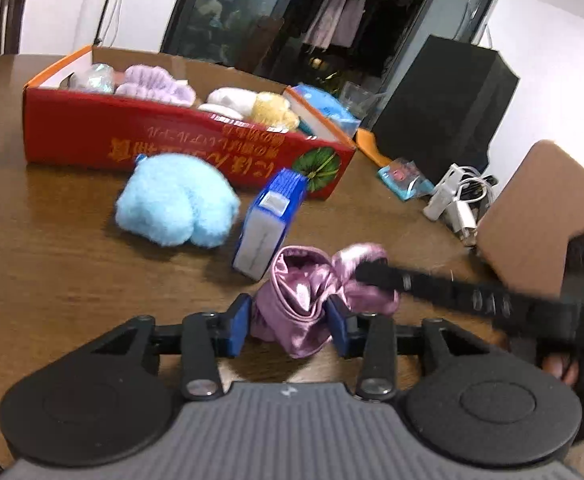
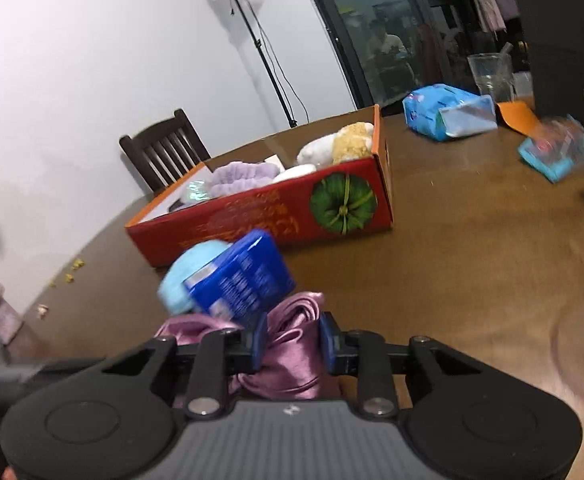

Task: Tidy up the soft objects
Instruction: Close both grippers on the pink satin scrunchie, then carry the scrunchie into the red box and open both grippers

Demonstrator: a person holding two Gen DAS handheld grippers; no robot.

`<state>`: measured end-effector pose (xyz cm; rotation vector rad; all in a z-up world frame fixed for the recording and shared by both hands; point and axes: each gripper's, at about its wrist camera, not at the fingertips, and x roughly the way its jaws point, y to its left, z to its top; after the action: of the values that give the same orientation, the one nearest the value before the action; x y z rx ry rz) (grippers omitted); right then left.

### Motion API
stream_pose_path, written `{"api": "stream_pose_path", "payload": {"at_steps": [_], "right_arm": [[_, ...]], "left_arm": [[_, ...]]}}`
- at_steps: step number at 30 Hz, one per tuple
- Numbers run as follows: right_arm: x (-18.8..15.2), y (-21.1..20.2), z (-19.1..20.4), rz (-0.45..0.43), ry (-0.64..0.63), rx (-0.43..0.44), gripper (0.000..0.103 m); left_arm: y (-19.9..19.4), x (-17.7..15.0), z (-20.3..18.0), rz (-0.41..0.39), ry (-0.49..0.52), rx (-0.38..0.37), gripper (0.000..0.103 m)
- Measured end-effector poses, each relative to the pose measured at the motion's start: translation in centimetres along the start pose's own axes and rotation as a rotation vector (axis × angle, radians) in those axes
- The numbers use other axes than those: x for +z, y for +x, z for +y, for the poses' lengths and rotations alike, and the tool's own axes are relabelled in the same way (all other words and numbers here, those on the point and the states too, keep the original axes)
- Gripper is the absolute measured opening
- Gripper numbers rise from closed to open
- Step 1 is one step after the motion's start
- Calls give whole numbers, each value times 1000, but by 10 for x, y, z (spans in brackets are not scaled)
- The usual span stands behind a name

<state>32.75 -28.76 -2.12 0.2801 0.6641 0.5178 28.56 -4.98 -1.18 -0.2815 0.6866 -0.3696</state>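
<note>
Wooden tabletop (image 1: 52, 280); red box (image 1: 172, 140) of soft items sits beyond both tongs. Blue plush (image 1: 178, 202) and blue packet (image 1: 268, 224) lie just ahead. Left tongs (image 1: 290, 318) and right tongs (image 2: 293, 344) both pinch the pink satin cloth (image 1: 303, 292).

The lower folds of the pink satin cloth (image 2: 292, 360) are hidden behind the right claw (image 2: 293, 344) body. In the left wrist view, the right claw (image 1: 375, 272) is smeared by motion blur where it overlaps the cloth (image 1: 303, 296), so its grip cannot be judged there. The blue fluffy toy (image 2: 184, 280) is largely covered by the blue packet (image 2: 240, 280). The print on the red box (image 1: 164, 132) is too blurred to be read.
</note>
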Motion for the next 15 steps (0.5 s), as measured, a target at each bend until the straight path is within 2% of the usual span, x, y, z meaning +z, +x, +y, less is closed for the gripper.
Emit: {"api": "stream_pose_path", "payload": {"at_steps": [5, 9, 11, 15], "right_arm": [[-9, -6, 1, -6, 7, -20, 28], [-10, -3, 5, -2, -22, -46, 28], [-11, -2, 6, -8, -25, -50, 27], [-12, -6, 7, -26, -20, -31, 17]], "left_arm": [[10, 4, -3, 9, 25, 5, 43], [6, -1, -3, -22, 46, 4, 29], [4, -5, -5, -36, 64, 4, 26], [-5, -5, -9, -42, 58, -25, 21]]}}
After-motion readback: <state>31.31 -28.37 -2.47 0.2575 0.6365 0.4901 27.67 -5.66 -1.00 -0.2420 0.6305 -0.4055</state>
